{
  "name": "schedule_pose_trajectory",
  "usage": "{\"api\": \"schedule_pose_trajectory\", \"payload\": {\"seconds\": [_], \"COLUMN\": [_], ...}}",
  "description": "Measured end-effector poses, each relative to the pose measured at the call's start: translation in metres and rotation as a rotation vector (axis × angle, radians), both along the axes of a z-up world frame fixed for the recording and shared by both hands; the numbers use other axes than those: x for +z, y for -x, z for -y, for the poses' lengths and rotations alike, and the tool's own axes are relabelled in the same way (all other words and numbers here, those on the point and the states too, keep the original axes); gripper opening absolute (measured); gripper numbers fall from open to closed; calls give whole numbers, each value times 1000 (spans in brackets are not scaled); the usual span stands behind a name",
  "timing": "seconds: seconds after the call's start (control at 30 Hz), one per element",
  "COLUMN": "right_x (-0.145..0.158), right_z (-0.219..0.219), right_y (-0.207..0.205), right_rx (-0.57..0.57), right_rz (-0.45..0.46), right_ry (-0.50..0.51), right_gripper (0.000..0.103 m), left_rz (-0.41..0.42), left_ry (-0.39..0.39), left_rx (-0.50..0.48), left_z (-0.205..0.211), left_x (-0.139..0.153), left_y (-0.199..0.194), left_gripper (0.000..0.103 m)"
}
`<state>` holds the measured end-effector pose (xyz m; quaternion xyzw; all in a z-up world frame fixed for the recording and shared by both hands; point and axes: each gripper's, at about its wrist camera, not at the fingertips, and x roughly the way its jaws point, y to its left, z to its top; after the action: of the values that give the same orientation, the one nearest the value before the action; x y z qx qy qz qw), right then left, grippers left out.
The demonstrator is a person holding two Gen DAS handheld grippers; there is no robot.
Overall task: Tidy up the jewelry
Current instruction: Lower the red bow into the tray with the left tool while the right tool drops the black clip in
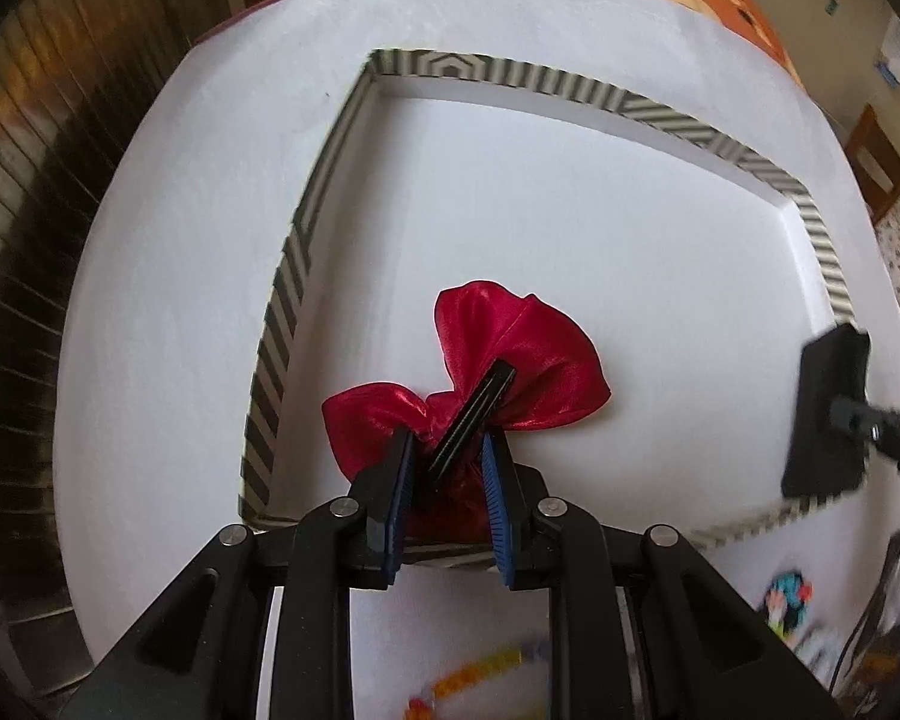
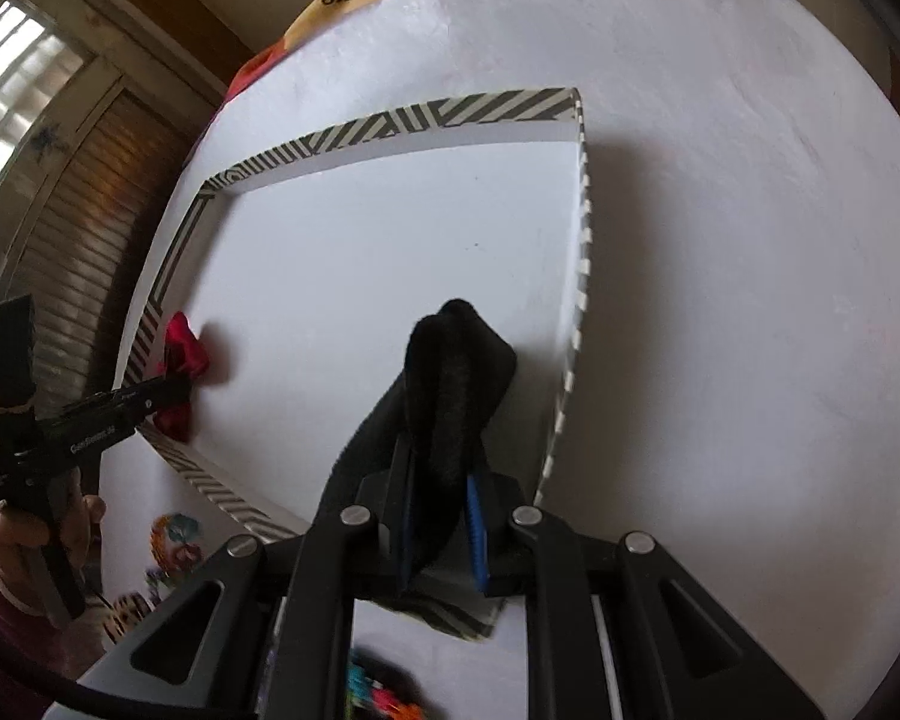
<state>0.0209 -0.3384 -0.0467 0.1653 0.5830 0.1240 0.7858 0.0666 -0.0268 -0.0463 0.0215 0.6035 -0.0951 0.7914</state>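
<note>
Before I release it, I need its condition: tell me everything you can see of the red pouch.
The red pouch looks like shiny satin, gathered at the neck so its mouth flares open. It lies inside the striped-rim tray, near the left wall. The left gripper is shut on its cinched middle. A black ribbed strip crosses it. Contents cannot be seen.

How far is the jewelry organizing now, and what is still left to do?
No pouch is released yet. In hand: the left gripper holds the red satin pouch over the striped tray, near its left wall; the right gripper holds the black velvet pouch near the right wall. Left: release both, then the colorful bead pieces outside the tray on the white table.
</note>
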Motion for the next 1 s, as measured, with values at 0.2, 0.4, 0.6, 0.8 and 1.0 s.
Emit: {"api": "schedule_pose_trajectory", "payload": {"seconds": [0.2, 0.4, 0.6, 0.8, 1.0], "right_x": [5, 34, 69, 98, 107], "right_z": [-4, -8, -12, -11, -17], "right_y": [-3, 10, 41, 85, 123], "right_rx": [42, 18, 20, 7, 0], "right_rz": [1, 101, 199, 284, 308], "right_ry": [45, 18, 13, 15, 43], "right_gripper": [22, 60, 61, 61, 61], "left_rz": [-19, 43, 115, 168, 225], "left_ry": [37, 45, 33, 35, 14], "left_rx": [55, 108, 130, 160, 161], "left_z": [-7, -9, -6, -10, -5], "left_x": [6, 25, 52, 68, 86], "left_y": [20, 30, 49, 79, 114], "left_gripper": [3, 18, 20, 20, 20]}}
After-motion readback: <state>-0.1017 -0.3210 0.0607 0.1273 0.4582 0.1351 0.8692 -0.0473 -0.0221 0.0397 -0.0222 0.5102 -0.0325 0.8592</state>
